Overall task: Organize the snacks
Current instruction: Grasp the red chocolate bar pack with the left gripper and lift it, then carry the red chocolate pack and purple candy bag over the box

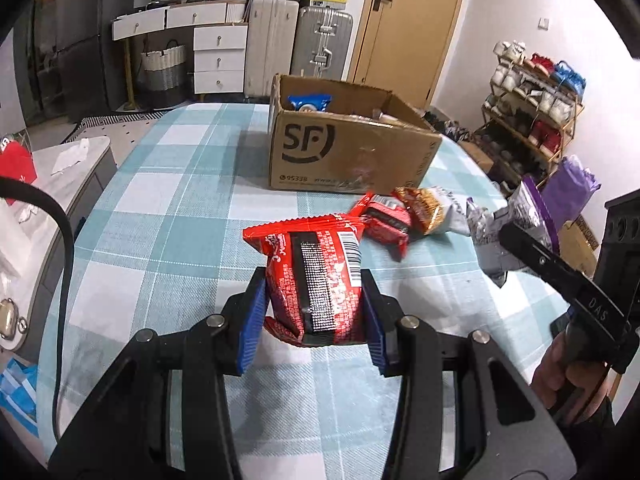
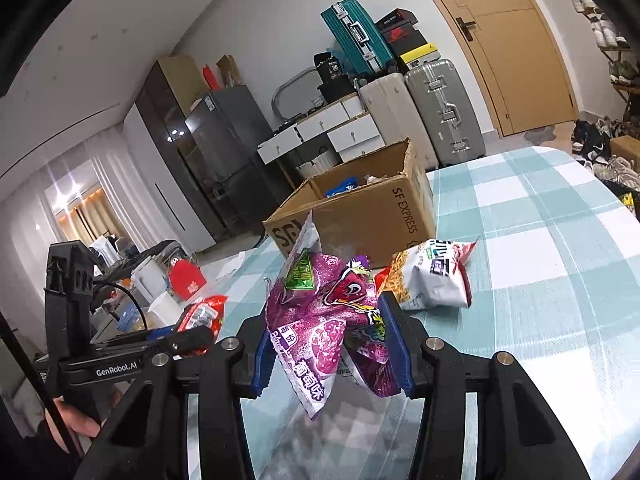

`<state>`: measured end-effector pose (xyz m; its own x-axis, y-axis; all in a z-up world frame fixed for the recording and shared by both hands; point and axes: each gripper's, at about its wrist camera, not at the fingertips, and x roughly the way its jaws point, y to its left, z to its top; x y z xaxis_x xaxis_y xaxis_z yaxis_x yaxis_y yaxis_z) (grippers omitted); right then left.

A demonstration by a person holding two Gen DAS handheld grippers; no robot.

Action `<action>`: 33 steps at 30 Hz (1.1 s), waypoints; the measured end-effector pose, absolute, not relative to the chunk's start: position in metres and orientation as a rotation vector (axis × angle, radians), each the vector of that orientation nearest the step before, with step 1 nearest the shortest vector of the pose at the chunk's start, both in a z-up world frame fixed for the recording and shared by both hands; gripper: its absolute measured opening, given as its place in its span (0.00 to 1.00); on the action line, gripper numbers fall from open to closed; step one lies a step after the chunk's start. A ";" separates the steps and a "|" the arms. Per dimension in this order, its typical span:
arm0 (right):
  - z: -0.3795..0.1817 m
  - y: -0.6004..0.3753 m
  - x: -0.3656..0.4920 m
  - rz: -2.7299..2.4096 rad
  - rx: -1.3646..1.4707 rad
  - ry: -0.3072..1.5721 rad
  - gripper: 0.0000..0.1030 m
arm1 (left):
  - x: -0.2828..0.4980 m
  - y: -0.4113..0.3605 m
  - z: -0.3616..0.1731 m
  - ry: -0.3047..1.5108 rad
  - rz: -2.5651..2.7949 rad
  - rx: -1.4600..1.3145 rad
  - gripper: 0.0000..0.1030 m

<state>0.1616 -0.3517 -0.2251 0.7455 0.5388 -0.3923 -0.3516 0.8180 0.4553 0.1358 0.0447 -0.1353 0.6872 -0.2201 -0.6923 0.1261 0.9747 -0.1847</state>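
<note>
Snack lot: left hand-held gripper [image 1: 316, 312] clamps red wafer packet [image 1: 310, 276], right hand-held gripper [image 2: 332, 344] clamps purple grape-candy bag [image 2: 324, 320], both lifted off counter [image 1: 168, 200], presumably bound for cardboard box [image 1: 344, 152] at far edge.

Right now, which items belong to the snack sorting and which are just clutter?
Job:
- red snack pack, in left tool
- purple snack pack, in right tool
- loose snacks on table
- cardboard box

Clutter:
- suitcases
- shoe rack
- drawers
</note>
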 end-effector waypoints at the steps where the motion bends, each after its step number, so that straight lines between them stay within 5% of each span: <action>1: -0.223 -0.352 0.158 0.500 0.367 0.539 0.47 | 0.134 0.046 -0.134 0.784 -0.196 -0.134 0.39; 33: -0.137 -0.314 0.089 0.536 0.245 0.503 0.47 | 0.089 0.079 -0.061 0.672 -0.291 -0.254 0.39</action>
<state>0.0885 -0.3141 -0.1366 0.7434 0.5422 -0.3916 -0.4253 0.8351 0.3488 0.0885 0.0794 -0.0605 0.7453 -0.3434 -0.5715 0.1813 0.9292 -0.3219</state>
